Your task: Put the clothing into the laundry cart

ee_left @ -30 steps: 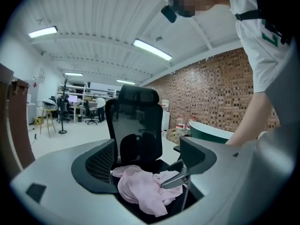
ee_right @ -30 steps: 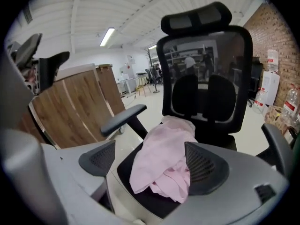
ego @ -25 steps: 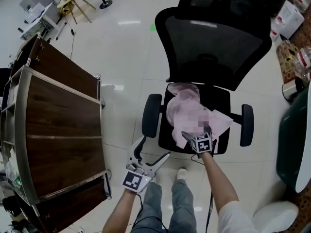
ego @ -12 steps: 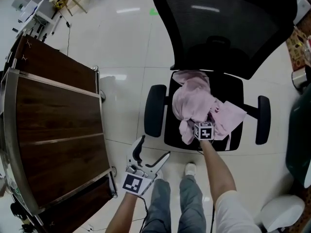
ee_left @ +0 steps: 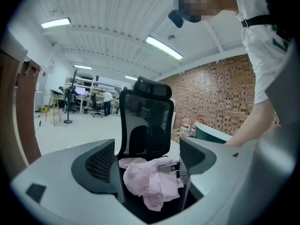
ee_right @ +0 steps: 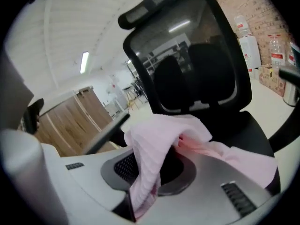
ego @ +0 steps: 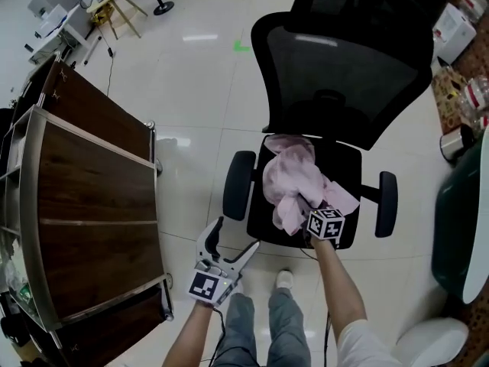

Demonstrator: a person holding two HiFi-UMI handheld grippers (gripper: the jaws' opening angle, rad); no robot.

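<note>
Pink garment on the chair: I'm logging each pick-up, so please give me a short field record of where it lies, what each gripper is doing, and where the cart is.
garment: pink ribbed fabric garment, crumpled on the black mesh-backed office chair
right gripper: jaws closing, pinching a fold of the garment
left gripper: open, empty, over the floor
cart: brown wood-panelled cart with metal frame, on the person's left, apart from the chair
status: garment not yet in the cart

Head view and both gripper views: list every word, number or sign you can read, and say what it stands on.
None can be read.
Box: print too small.
Shirt: green print cut off at the edge.
Bottles: labels blurred.
</note>
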